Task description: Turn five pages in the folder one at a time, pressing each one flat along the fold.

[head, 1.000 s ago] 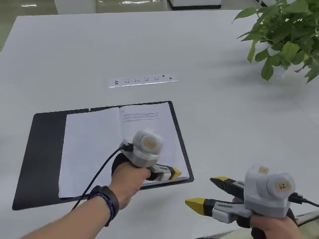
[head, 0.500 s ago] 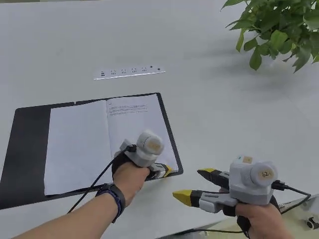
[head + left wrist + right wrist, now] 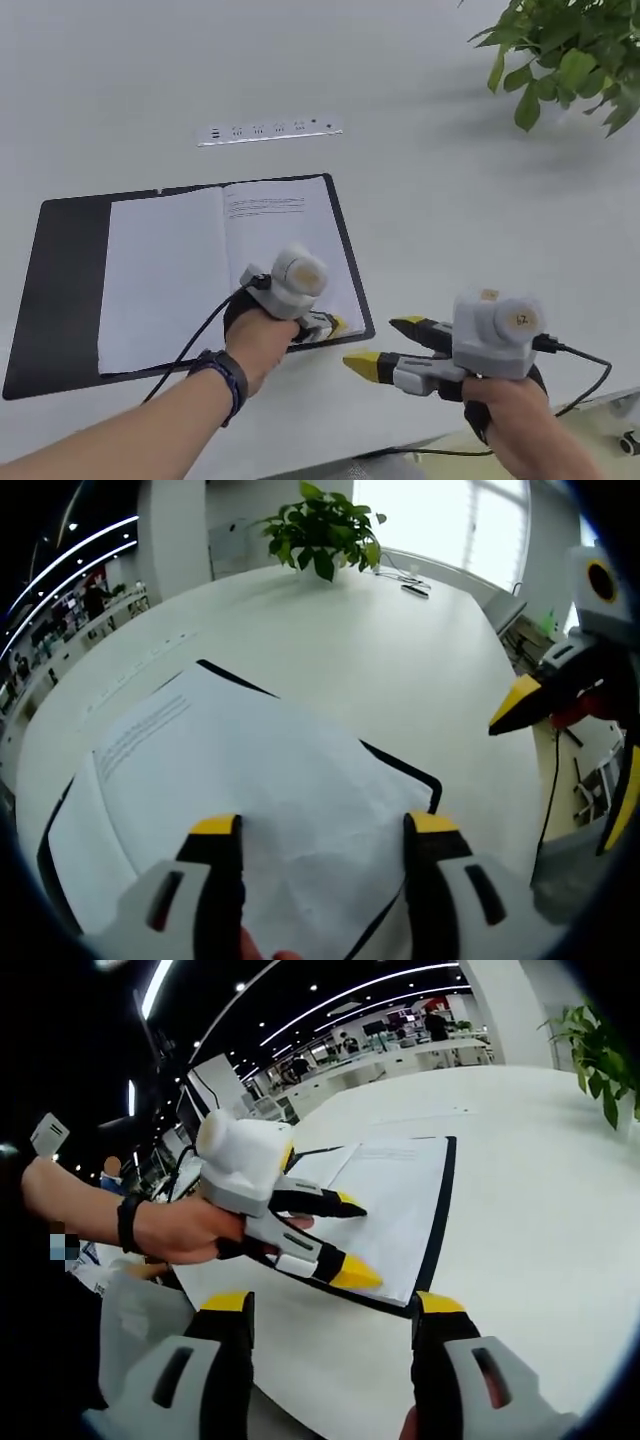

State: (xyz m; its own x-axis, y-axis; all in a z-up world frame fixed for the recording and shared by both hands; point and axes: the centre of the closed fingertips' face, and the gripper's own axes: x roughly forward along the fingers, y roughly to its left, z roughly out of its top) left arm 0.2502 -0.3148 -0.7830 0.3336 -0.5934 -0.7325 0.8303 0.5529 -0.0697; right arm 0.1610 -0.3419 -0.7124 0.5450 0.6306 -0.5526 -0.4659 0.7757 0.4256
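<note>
Drawn nearer the folder (image 3: pixel 60 300) open on the tabletop (image 3: pixel 450 150), the right hand-held gripper (image 3: pixel 378 342) gapes empty; the left hand-held gripper (image 3: pixel 323 825), also spread, seemingly rests on its thin, floppy page (image 3: pixel 290 250), best pinched at 1 corner.

Saw a broad matte white tabletop (image 3: pixel 480 200); noted a leafy green plant (image 3: pixel 570 60) at its far right edge; found a long white socket strip (image 3: pixel 268 131) lying flat, well apart from the plant; glimpsed bright windows (image 3: pixel 450 520) behind the foliage, ceiling light strips (image 3: pixel 155 990) overhead.
</note>
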